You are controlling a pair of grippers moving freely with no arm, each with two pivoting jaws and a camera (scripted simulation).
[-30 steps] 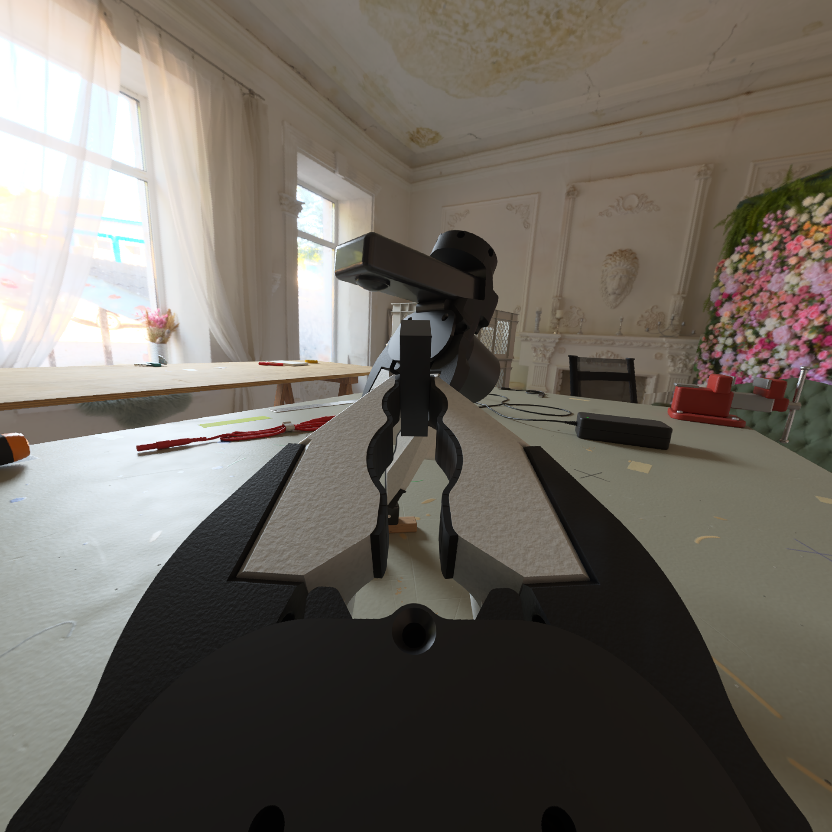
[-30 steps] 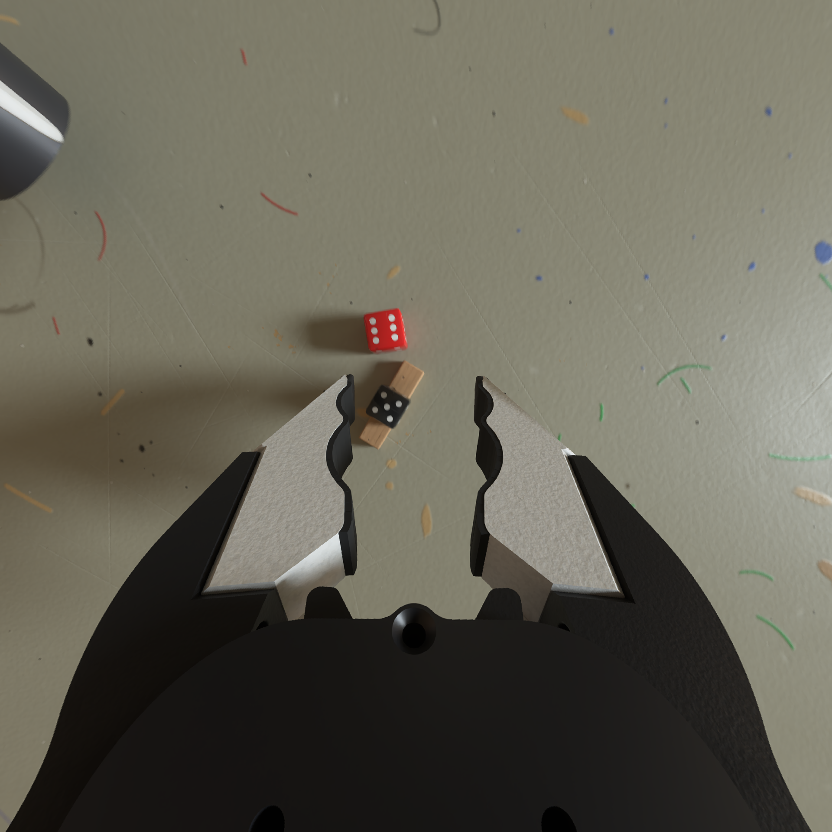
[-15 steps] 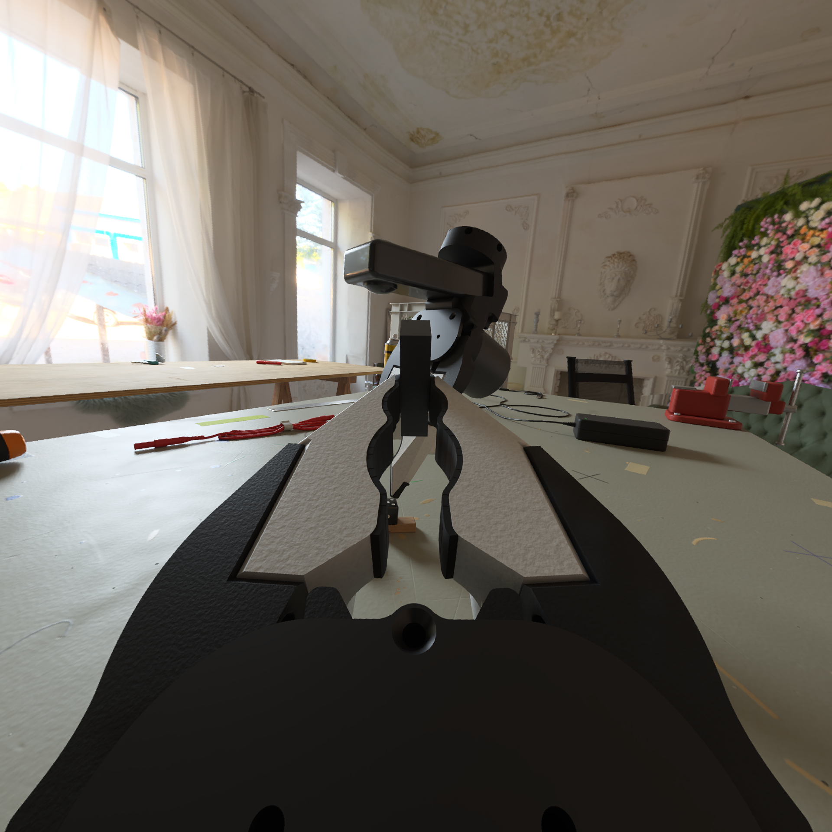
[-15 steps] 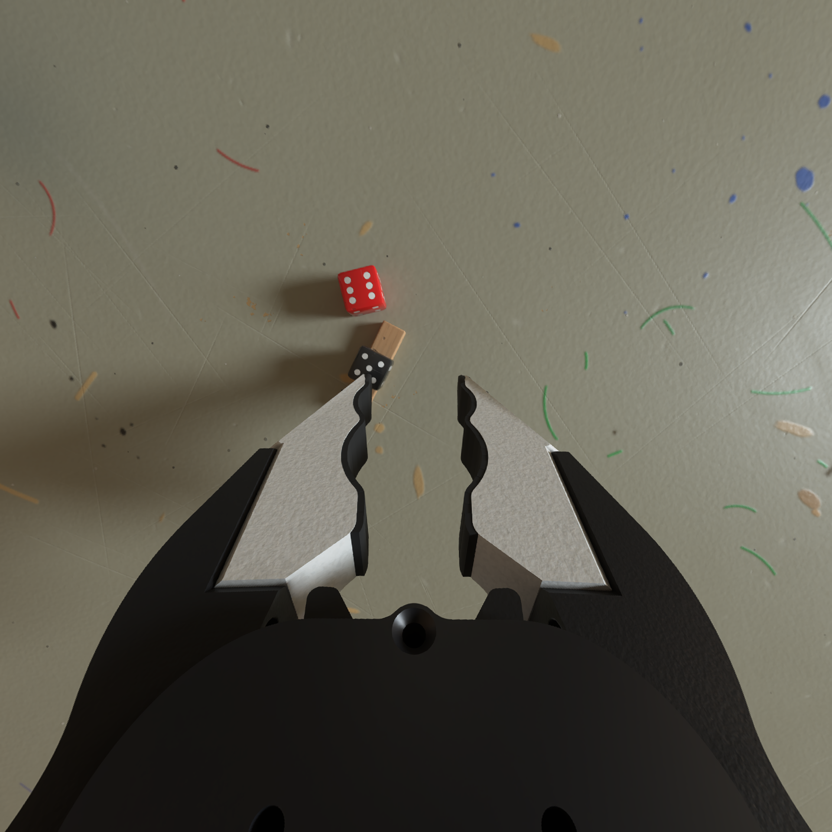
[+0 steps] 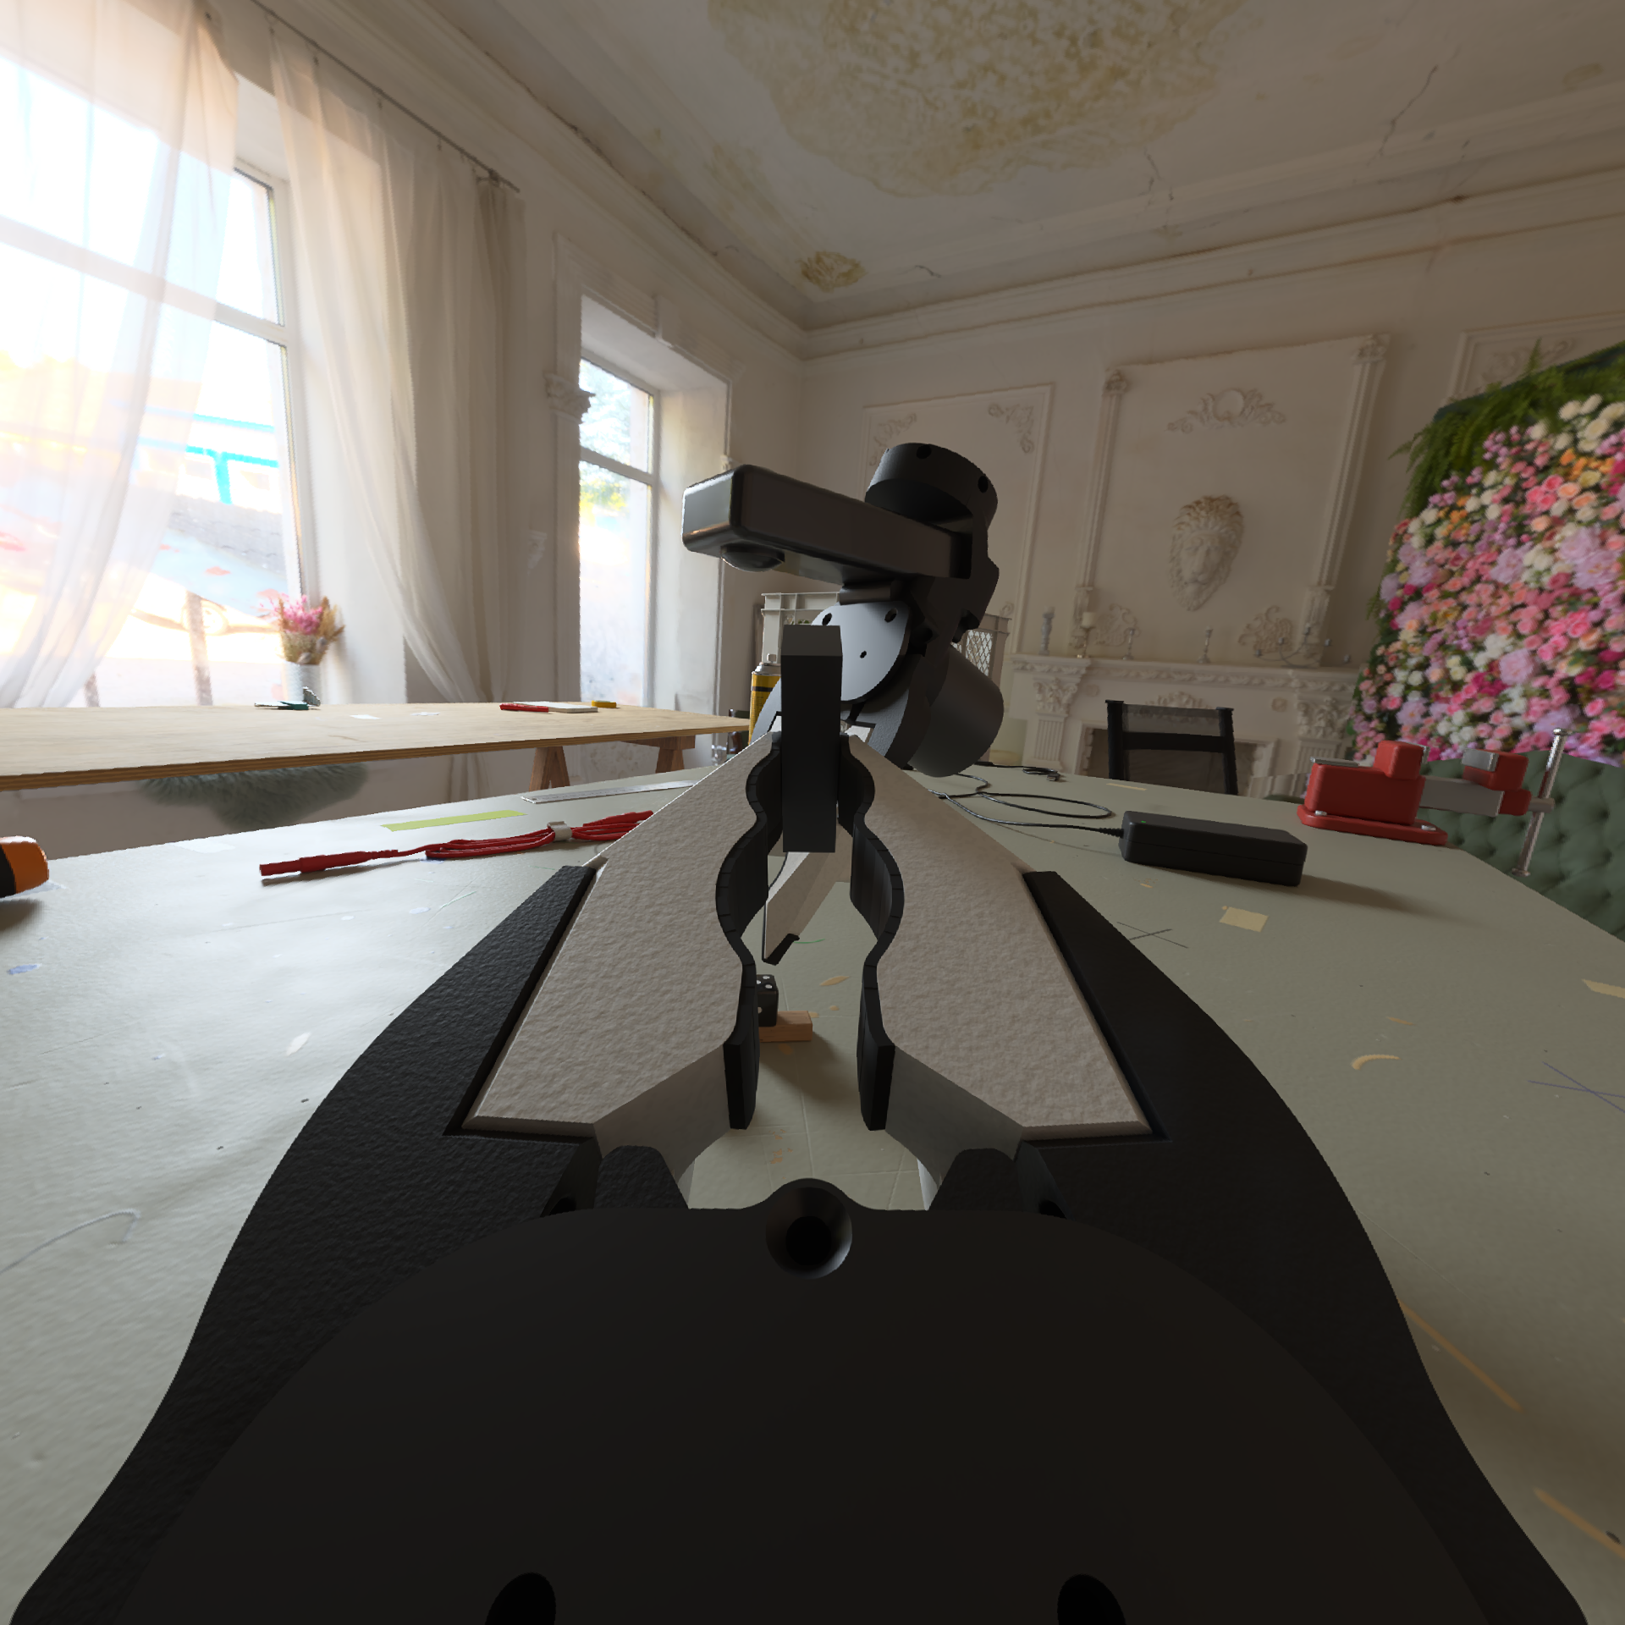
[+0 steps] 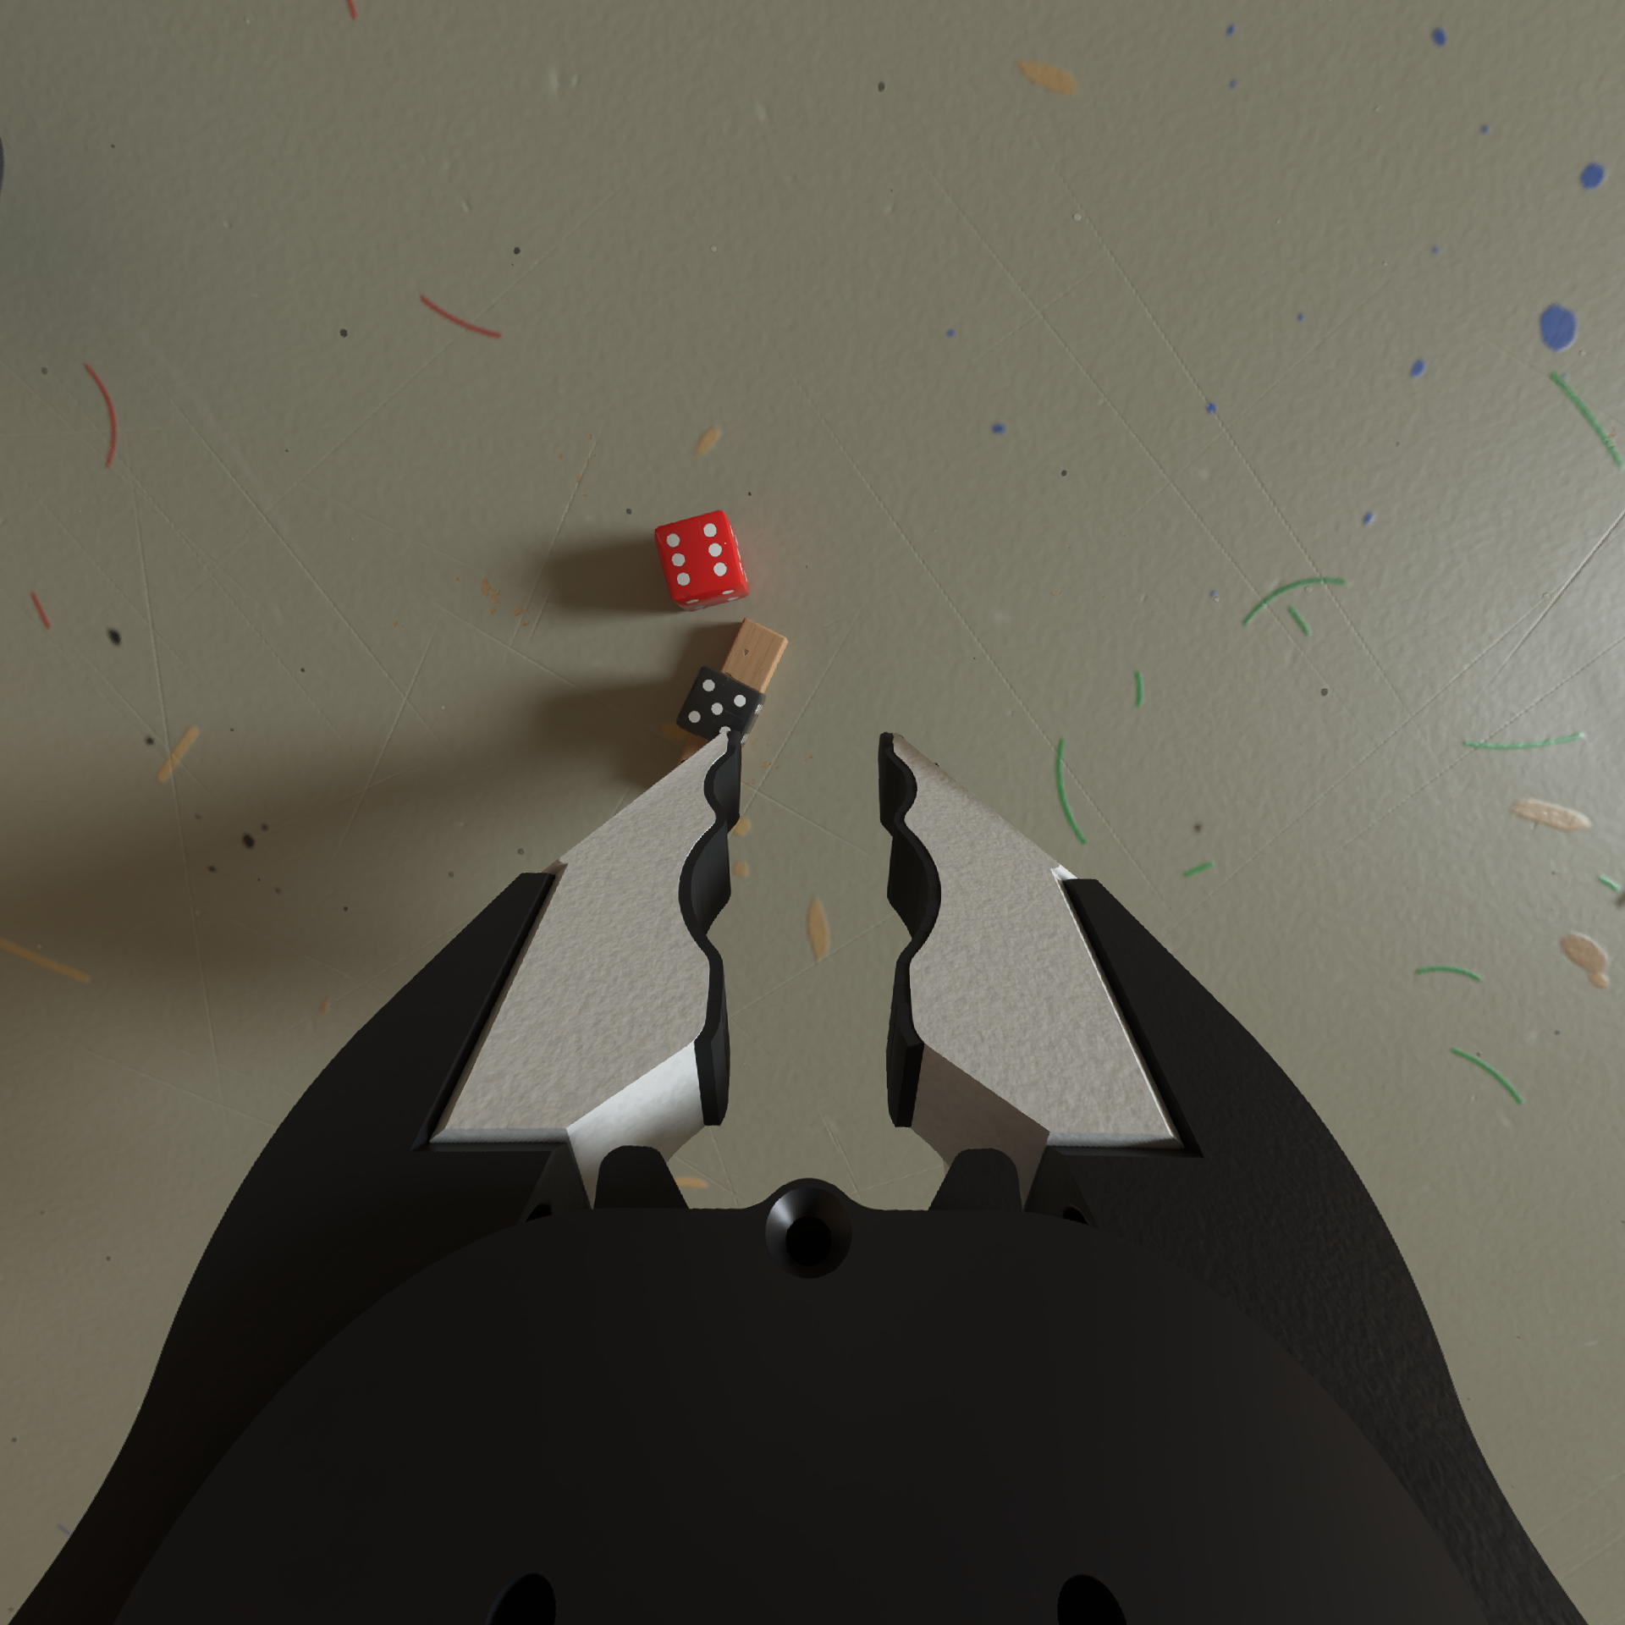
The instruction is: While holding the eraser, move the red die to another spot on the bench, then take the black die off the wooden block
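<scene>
My left gripper (image 5: 809,747) is shut on the dark eraser (image 5: 805,703), which stands upright between its tips above the bench. My right gripper (image 6: 805,743) points down at the bench, open and empty. The black die (image 6: 719,703) sits on the small wooden block (image 6: 758,652), just beyond my right gripper's left fingertip, which overlaps the die's near edge. The red die (image 6: 701,558) lies on the bench just past the block. In the left wrist view the black die (image 5: 768,998) and block (image 5: 789,1027) show below the right gripper's fingers (image 5: 796,897).
The grey-green bench (image 6: 1143,352) is flecked with paint marks. In the left wrist view a red cable (image 5: 457,848) lies at the left, a black power brick (image 5: 1213,848) and a red vise (image 5: 1372,787) at the right, and an orange tool (image 5: 18,866) at the left edge.
My right gripper has pulled back and its jaws have narrowed; the black die, once between the fingers, now lies past the left fingertip. The left gripper still holds the eraser.
</scene>
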